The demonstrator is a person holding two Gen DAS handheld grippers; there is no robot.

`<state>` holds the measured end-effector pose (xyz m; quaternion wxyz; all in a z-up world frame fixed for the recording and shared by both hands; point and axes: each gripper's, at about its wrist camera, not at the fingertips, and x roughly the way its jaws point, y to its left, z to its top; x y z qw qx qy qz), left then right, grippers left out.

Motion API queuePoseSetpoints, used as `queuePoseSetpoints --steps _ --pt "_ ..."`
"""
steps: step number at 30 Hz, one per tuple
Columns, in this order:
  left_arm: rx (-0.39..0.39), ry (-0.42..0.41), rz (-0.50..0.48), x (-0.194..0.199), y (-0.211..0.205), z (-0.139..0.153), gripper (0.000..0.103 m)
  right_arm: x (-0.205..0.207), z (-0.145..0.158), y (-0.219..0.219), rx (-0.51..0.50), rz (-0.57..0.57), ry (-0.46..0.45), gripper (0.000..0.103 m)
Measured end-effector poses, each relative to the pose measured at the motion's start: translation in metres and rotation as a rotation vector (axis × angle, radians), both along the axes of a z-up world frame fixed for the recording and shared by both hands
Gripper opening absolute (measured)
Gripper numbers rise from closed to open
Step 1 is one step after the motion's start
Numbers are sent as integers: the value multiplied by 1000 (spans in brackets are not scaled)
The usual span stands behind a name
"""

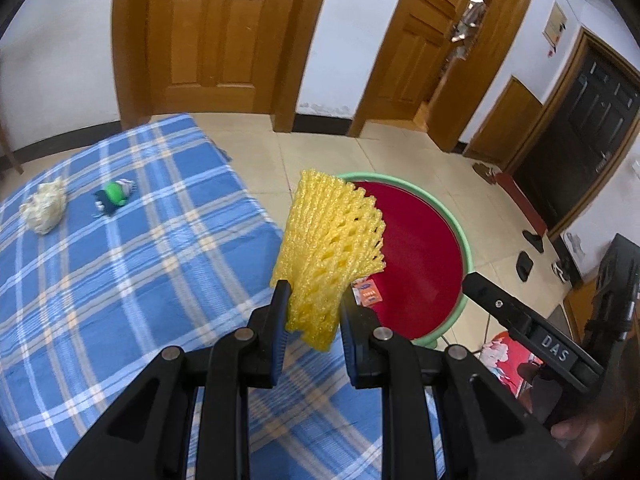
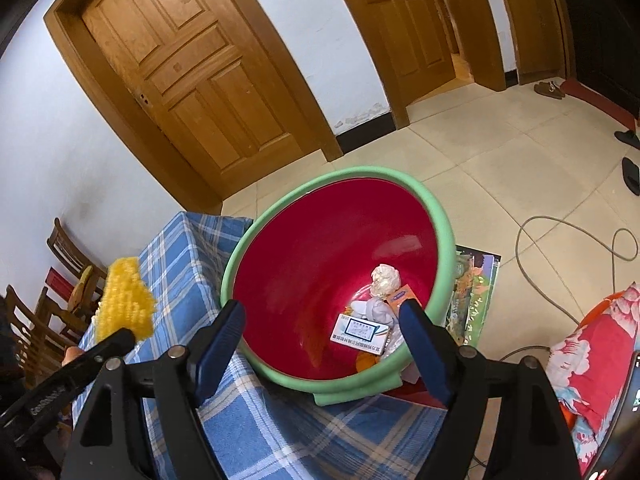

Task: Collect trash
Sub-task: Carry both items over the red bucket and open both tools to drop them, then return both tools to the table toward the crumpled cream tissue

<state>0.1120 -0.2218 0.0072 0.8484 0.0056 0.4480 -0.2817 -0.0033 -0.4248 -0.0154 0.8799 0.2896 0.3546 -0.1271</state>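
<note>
A label reading "DAS" (image 1: 554,349) sits on the black body of the right gripper, seen at 4 o'clock in the left wrist view. Inside the red basin (image 2: 440,216) with a green rim, a white and blue carton (image 2: 360,333) carries a line of printed characters too small to read. An orange and blue packet (image 2: 402,296) beside it has writing that cannot be made out. A crumpled white paper ball (image 2: 385,278) and a grey wad lie with them near the basin's bottom.

The left gripper (image 1: 313,300) holds a yellow foam fruit net (image 1: 330,248), its jaws pressed narrow on the net's lower end. The net is an open mesh sleeve that fans out upward, in the air before the basin. The right gripper (image 2: 322,322) holds nothing, its blue-padded jaws spread wide in front of the basin's near rim.

At 9 o'clock in the left wrist view, a cream crumpled wad (image 1: 44,206) and a green and white wrapper (image 1: 115,194) lie on the blue plaid cloth (image 1: 120,280). The wrapper is blurred. A figure in the far doorway at 1 o'clock is hard to make out.
</note>
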Motion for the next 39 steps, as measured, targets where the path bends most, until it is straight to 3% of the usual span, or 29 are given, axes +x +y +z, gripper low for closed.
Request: queuePoseSetpoints --steps 9,17,25,39 --pt "41 5 -79 3 -43 -11 23 -7 -2 -16 26 -44 -6 82" --pt "72 9 -101 -1 -60 -21 38 -12 -3 -25 33 -68 -5 82" --pt "76 3 -89 3 -60 -22 54 -13 -3 -28 37 -69 -7 83" --pt "62 -14 -18 7 -33 -13 55 -12 2 -19 27 -52 -18 83"
